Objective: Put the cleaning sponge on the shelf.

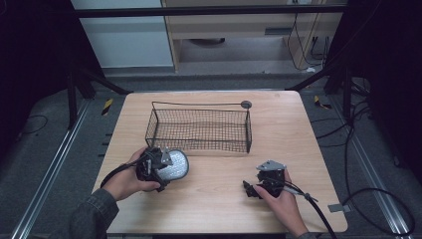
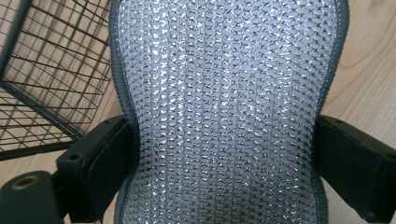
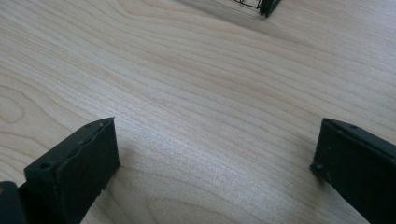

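A silvery knitted pad with a dark grey edge lies on the wooden table just in front of the black wire basket. My left gripper is shut on the pad's narrow waist, one black jaw pressing each side. My right gripper rests low over bare wood at the front right, open, with nothing between its jaws.
The basket's mesh wall stands close on the left of the pad, and its near corner shows at the top of the right gripper view. Cables trail off the table's right edge.
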{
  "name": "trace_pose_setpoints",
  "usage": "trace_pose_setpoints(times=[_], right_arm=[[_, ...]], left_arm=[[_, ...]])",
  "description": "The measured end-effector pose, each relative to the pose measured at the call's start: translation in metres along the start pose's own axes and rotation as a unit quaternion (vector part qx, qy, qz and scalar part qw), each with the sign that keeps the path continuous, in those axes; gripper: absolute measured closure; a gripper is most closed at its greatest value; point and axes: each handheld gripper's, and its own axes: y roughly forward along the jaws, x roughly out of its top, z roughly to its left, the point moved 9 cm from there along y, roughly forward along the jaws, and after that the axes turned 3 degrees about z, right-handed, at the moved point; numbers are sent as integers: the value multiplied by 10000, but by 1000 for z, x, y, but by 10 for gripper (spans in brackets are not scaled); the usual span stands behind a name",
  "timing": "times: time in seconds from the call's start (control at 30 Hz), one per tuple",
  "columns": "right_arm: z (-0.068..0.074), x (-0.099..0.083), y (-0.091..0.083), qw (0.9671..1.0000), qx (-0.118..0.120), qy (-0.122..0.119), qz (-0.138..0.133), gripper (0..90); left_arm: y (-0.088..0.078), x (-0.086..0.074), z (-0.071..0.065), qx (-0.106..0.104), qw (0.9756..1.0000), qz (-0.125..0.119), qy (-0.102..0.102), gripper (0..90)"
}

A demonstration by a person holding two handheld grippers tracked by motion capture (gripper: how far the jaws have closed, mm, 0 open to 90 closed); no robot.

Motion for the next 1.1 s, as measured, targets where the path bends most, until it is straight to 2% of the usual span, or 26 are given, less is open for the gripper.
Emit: trace_pose_setpoints(times=[0.33,0.6,0.8,1.1], right_arm=[[0,0,0,10000,2,-1,-1,4],[0,0,0,10000,3,-1,0,4],[0,0,0,10000,1,-2,0,4],[0,0,0,10000,5,-1,0,4]], left_arm=[[-14,9,7,203,9997,-38,104,82],[-19,12,10,273,9995,-58,131,94],[-25,16,13,336,9991,-34,240,105],[-32,20,17,393,9989,-89,234,110]])
